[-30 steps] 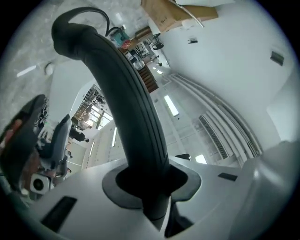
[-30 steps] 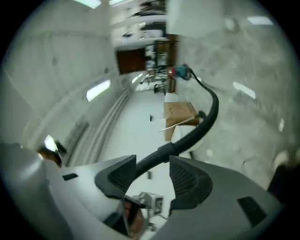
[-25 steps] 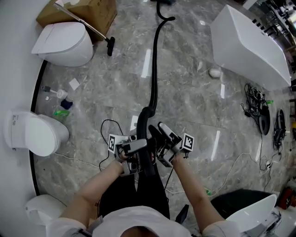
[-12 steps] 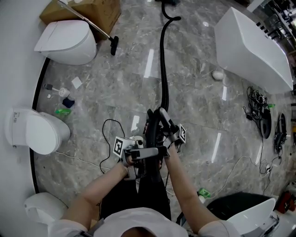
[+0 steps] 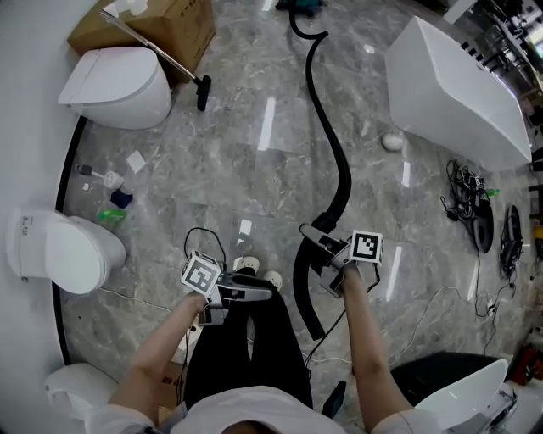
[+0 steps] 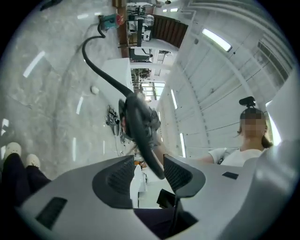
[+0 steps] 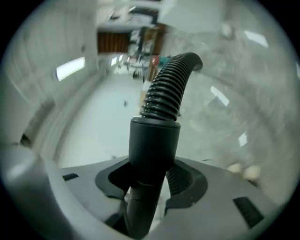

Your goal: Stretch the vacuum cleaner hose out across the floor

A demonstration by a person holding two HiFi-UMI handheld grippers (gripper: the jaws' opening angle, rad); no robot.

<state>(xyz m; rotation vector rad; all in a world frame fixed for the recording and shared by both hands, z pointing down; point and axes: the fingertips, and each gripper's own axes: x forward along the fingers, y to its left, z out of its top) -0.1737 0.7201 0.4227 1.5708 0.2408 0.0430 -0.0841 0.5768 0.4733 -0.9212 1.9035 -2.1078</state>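
The black vacuum hose snakes from the cleaner at the far edge of the floor down to me. My right gripper is shut on its smooth black cuff, and its jaws have just been closing on it. The ribbed part rises beyond the pads. The stiff curved end hangs below that grip. My left gripper is apart from the hose, to its left above my legs. Its jaws have just been opening and nothing is pressed between the pads; the hose end shows beyond them.
Two toilets stand along the left wall and a white bathtub at the right. A cardboard box and a wand with a brush lie far left. Cables clutter the right floor; a thin cord loops by my shoes.
My left gripper has let go of the hose and dropped to the left. The right gripper has carried the hose end to the right, and the hose's lower bend has swung right with it.
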